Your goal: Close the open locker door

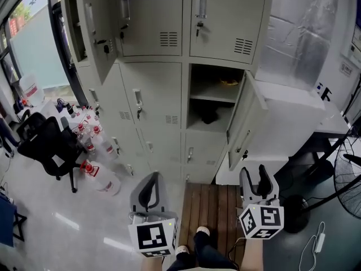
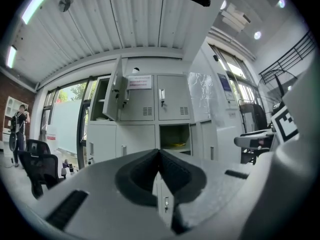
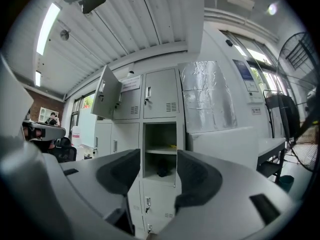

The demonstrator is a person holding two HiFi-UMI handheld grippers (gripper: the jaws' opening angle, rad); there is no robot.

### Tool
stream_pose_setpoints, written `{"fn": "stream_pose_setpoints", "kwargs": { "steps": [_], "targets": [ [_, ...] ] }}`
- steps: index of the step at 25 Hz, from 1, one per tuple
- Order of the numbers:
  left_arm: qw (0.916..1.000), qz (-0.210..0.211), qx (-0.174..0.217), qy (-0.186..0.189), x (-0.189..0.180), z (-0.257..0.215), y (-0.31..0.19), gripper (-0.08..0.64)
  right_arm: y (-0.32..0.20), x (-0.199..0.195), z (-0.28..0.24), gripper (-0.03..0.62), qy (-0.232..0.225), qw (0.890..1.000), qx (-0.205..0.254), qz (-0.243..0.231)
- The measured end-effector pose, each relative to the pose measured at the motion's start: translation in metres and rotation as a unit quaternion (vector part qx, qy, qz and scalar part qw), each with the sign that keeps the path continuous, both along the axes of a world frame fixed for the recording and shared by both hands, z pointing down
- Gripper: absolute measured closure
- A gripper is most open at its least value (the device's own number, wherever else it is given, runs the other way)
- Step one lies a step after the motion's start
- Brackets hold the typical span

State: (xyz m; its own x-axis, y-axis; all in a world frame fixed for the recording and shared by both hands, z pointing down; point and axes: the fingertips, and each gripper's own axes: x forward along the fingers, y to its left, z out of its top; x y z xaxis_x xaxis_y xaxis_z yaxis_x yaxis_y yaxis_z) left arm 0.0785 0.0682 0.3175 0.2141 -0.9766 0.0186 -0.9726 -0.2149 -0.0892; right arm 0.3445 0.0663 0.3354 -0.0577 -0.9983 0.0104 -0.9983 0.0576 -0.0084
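A beige locker bank (image 1: 152, 112) stands ahead of me. Its middle-right compartment (image 1: 216, 97) is open, and the door (image 1: 246, 123) swings out to the right. Something dark lies on the lower shelf and something yellow on the upper one. A second door (image 1: 93, 30) hangs open at the top left. My left gripper (image 1: 151, 179) is shut with nothing in it, well short of the lockers; its tips (image 2: 160, 153) meet. My right gripper (image 1: 255, 175) is open and empty, below the open door. The open compartment (image 3: 160, 151) shows between the right gripper's (image 3: 158, 160) fingers.
A black office chair (image 1: 48, 145) and several water bottles (image 1: 93, 137) stand at the left. I stand on a wooden slat platform (image 1: 211, 208). A white counter (image 1: 293, 114) and a floor fan (image 1: 347, 185) are at the right. A person (image 2: 19, 129) stands far off.
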Motion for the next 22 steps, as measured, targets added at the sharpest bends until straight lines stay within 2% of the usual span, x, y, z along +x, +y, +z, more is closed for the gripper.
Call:
{"fn": "stream_pose_setpoints", "kwargs": {
  "steps": [13,22],
  "targets": [
    [1.0,0.004,0.004,-0.004,0.059,0.0,-0.076,0.558,-0.079,0.045,0.021,0.367,-0.004,0.999,-0.023,-0.029],
    [0.9999,-0.005,-0.002,-0.01,0.091,0.0,-0.118,0.558,-0.128,0.054,0.038,0.367,-0.004,0.996,-0.047,-0.08]
  ]
}}
